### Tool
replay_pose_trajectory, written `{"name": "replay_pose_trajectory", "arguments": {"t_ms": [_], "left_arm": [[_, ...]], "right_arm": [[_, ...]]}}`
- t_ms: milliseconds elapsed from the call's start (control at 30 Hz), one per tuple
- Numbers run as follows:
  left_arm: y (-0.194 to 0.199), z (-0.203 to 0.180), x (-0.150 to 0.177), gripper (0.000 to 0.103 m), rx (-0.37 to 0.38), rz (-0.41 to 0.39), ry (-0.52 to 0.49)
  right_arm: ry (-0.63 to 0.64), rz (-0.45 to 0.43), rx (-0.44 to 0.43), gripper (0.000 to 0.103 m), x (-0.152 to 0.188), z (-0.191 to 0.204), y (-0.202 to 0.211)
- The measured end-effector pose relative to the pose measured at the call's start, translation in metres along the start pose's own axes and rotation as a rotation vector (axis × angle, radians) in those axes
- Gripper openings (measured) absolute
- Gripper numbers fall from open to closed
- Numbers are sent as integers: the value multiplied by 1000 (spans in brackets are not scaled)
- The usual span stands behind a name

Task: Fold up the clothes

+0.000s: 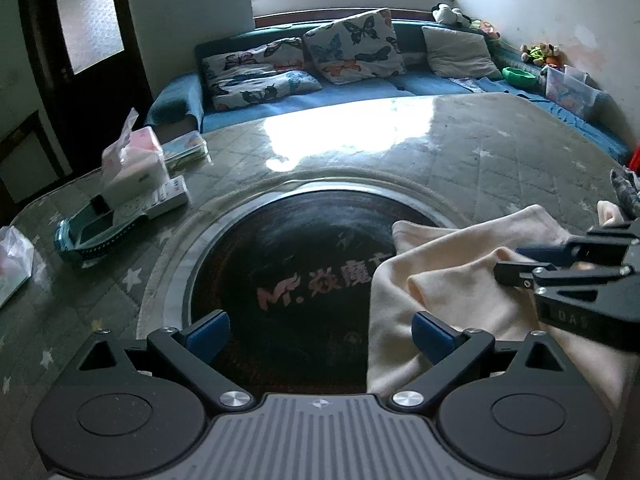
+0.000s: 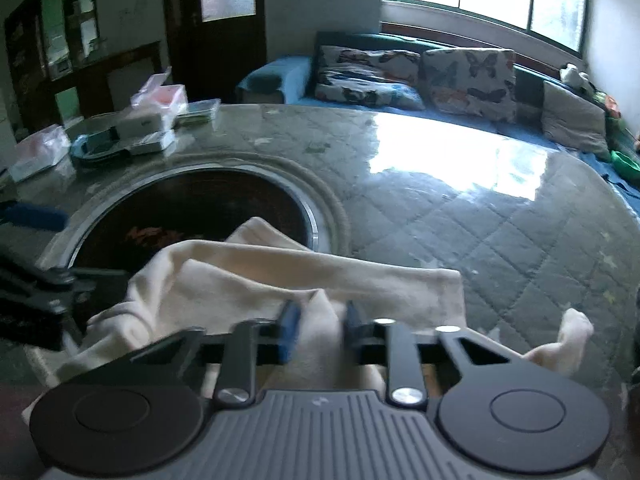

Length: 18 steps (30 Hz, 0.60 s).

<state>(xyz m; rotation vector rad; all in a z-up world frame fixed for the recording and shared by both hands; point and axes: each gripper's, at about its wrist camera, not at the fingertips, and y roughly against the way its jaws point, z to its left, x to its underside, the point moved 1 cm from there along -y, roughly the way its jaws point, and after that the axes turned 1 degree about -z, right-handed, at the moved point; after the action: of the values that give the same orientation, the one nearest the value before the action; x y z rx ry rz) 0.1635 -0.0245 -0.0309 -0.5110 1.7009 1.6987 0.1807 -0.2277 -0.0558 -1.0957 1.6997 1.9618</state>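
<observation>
A cream garment (image 1: 452,280) lies bunched on the round table, partly over the dark centre disc (image 1: 296,276). My left gripper (image 1: 320,334) is open and empty above the disc, its right finger beside the garment's left edge. My right gripper (image 2: 318,328) is shut on a fold of the cream garment (image 2: 304,276); it also shows at the right of the left wrist view (image 1: 516,260). The left gripper shows at the left edge of the right wrist view (image 2: 36,240).
The table wears a quilted grey cover (image 1: 480,160) under glass. Tissue packs and boxes (image 1: 136,168) and a teal tray (image 1: 92,232) sit at its far left. A blue sofa with butterfly cushions (image 1: 352,48) stands behind.
</observation>
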Motion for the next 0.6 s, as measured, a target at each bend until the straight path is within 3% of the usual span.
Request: {"name": "replay_pose_trajectory", "arguments": {"t_ms": [67,233,433,533,600], "left_arm": [[-3,-2,-3,97,9,-1,1],[-13,-5,-12,96,34,-2,8],[-31,-12,-15,91,82,24,1],[-39,-16,-12,77,105,46,-15],[-40,-18,-9,54,131,50,-22]], "right_arm": [[16,-16,14,6,1,2,8],[28,-86,55,5,9,-5,42],[-21,-132,166,5,34,-37,89],[-57,-132,209,5,49,-52,106],[-79,-119,230,5,61,-61,112]]}}
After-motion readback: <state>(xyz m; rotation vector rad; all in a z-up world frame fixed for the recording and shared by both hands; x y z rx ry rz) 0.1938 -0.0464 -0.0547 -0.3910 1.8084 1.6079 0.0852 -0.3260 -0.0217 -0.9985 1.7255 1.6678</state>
